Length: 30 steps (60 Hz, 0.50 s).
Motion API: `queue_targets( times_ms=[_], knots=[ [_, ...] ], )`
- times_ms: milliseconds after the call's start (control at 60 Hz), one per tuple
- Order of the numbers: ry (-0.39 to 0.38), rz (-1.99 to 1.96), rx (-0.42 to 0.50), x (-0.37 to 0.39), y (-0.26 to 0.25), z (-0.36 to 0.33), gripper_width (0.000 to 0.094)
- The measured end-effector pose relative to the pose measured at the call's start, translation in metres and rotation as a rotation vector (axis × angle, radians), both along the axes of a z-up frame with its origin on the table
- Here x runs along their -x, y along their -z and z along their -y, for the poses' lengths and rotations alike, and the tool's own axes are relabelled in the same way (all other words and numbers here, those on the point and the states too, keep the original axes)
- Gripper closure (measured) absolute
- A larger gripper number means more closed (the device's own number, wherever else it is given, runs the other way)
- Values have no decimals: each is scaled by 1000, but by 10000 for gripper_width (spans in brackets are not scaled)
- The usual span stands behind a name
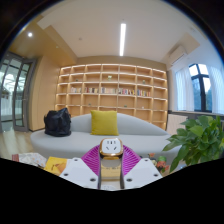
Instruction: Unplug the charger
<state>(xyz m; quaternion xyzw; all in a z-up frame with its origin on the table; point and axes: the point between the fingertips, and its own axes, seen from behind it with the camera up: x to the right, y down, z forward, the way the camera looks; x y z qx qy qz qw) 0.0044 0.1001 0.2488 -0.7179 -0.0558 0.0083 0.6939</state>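
My gripper [111, 160] holds a small white charger [111, 146] with a tan body between its two magenta pads. The white fingers [84, 172] press on it from both sides. The charger's face with socket slots points up and forward. No cable or wall socket shows. The charger is held in the air in front of a sofa.
A white sofa [140, 128] with a yellow cushion [104, 122] and a black bag [58, 122] stands ahead. Behind it is a wooden bookshelf wall [112, 92]. A green plant [198, 142] is at the right. Windows are at both sides.
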Motion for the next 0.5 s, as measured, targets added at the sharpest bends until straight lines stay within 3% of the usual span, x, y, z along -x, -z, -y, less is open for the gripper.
queue_targets(
  times_ms=[83, 150, 200, 267, 417, 500],
  knots=[
    [-66, -79, -8, 3, -42, 7, 692],
    [-47, -45, -33, -17, -61, 15, 693],
    [-34, -30, -15, -32, -48, 17, 694],
    [-6, -17, 56, -60, 6, 18, 694],
    [43, 3, 336, -98, 135, 28, 688],
    [46, -3, 440, -110, 194, 34, 636]
  ],
)
